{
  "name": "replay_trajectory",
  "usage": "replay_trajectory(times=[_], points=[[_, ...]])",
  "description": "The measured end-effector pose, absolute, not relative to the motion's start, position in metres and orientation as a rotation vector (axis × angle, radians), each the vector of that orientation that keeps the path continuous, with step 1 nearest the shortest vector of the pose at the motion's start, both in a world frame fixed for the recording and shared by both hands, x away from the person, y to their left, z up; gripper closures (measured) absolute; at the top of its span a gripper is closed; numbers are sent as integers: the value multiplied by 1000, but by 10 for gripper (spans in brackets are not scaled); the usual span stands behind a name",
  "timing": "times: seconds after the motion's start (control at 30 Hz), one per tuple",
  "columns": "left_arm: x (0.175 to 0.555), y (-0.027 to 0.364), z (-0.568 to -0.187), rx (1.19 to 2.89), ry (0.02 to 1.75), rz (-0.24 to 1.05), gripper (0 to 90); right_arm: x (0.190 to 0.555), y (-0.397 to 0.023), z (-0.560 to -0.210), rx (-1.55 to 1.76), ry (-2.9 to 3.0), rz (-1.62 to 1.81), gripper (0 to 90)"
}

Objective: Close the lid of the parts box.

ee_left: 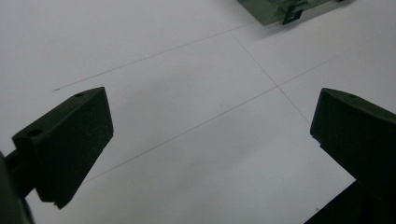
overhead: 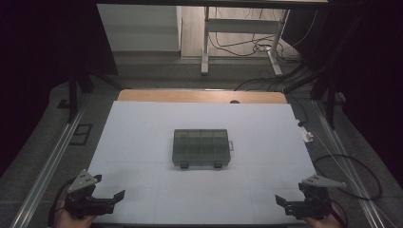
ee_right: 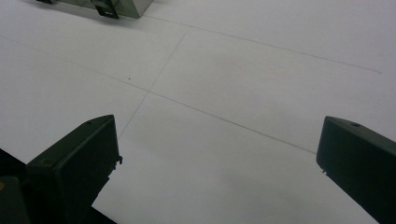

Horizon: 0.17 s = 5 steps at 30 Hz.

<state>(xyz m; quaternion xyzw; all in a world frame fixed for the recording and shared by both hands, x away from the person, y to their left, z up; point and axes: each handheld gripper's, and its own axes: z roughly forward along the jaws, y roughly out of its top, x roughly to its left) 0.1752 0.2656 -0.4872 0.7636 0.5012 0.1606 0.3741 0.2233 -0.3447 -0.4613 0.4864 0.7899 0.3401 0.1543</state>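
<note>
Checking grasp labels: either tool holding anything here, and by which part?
Nothing held. Left tool and right tool are open, apart from the organizer box.

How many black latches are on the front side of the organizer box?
2 on the organizer box: left latch and right latch, both on its near edge.

Both tongs (overhead: 119, 197) (overhead: 281, 202) wide apart, empty

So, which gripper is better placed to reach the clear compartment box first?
Neither has a clear lead. The left gripper and right gripper both sit open at the near corners of the white table, with the box closed midway between them. Its two latches face the person, one toward each side.
</note>
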Motion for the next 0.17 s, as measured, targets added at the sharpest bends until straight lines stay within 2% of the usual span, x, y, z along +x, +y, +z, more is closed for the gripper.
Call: replay_trajectory(times=[0.17], points=[[177, 265, -488, 1956, 1293, 408, 0, 223, -347, -462, 1420, 2262, 966, 0]])
